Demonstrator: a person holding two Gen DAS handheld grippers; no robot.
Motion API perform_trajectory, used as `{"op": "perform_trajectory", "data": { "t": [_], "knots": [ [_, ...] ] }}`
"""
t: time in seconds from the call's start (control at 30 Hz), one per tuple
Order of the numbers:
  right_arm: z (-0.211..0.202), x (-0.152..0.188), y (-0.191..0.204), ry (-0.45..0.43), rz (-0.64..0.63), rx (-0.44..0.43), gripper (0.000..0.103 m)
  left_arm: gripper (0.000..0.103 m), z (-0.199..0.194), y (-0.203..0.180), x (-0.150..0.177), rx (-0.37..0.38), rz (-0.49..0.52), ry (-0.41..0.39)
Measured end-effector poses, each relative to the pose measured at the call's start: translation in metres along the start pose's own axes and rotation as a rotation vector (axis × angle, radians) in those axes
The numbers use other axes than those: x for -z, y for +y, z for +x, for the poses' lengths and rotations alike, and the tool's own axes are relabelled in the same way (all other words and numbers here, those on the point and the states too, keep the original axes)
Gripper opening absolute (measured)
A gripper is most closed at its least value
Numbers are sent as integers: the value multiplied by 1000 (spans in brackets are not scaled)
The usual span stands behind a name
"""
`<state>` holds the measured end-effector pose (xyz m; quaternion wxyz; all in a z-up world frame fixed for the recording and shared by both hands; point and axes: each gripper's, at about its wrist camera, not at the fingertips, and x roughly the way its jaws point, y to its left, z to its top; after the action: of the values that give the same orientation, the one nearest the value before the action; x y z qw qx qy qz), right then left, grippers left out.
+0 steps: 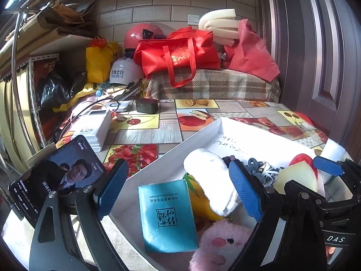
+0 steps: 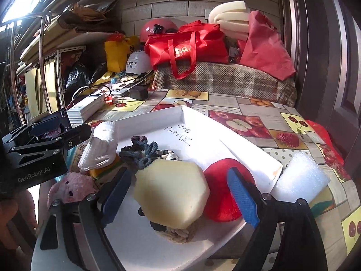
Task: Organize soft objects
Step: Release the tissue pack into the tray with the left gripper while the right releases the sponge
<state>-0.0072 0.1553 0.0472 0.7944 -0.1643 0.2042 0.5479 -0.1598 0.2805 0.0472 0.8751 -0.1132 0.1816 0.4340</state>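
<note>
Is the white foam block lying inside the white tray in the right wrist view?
No, the white foam block lies on the fruit-print tablecloth just outside the white tray's near corner.

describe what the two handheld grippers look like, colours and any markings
Both are black metal frames with silver rivets and blue textured finger pads. The left gripper has white "GenRobot.AI" lettering on its body; the right gripper shows "DAS" on its body.
</note>
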Motion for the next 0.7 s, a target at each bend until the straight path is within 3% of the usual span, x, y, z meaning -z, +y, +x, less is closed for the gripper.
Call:
{"op": "perform_trajectory", "data": {
  "t": [0.2,0.7],
  "knots": [
    [0,0,-4,5,32,27,88,103,-6,-9,1,-26,53,-38],
    [-8,0,-4,-46,30,39,89,103,-11,-6,2,-33,37,-59]
  ]
}}
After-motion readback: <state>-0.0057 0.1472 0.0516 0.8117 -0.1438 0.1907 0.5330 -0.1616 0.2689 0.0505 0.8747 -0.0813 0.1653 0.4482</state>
